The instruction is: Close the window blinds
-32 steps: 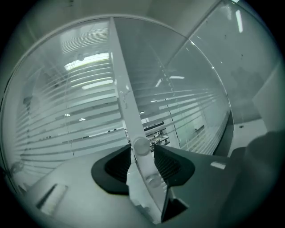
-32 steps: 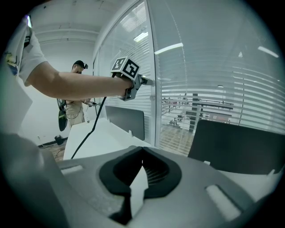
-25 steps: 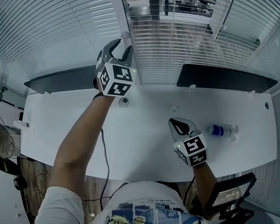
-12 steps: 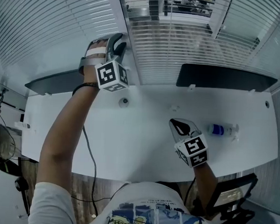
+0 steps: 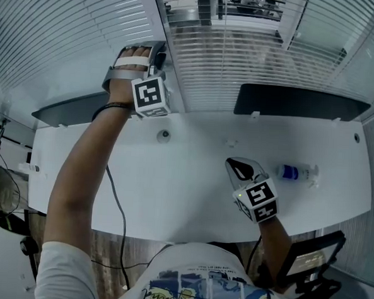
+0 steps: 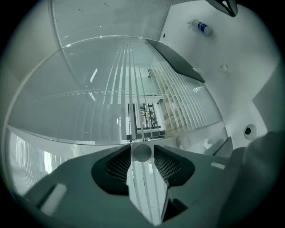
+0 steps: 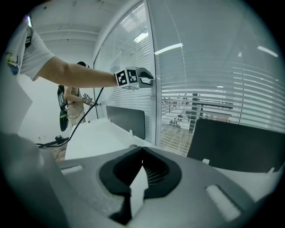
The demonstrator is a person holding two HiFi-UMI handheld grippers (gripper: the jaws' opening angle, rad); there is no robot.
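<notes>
The window blinds [image 5: 244, 35] hang behind glass above the desk, their slats [image 6: 147, 84] still apart enough for the outside to show through. My left gripper [image 5: 160, 52] is raised against the white window frame [image 5: 170, 56]. In the left gripper view the left gripper [image 6: 142, 152] is shut on a small round knob [image 6: 142, 151] on that frame. The right gripper view shows the left gripper [image 7: 149, 80] at the frame post. My right gripper [image 5: 239, 168] hovers low over the desk, away from the window. Its jaws [image 7: 141, 156] are shut with nothing between them.
A white desk [image 5: 191, 190] runs along the window, with dark partition panels [image 5: 297, 103] at its back edge. A water bottle [image 5: 296, 174] lies to the right of the right gripper. A round cable hole [image 5: 165, 135] sits below the left gripper. A person [image 7: 71, 104] stands far left.
My left hand has rolled about the knob, turning the marker cube. The slats have swung from level to upright in the left gripper view. The right gripper has stayed put.
</notes>
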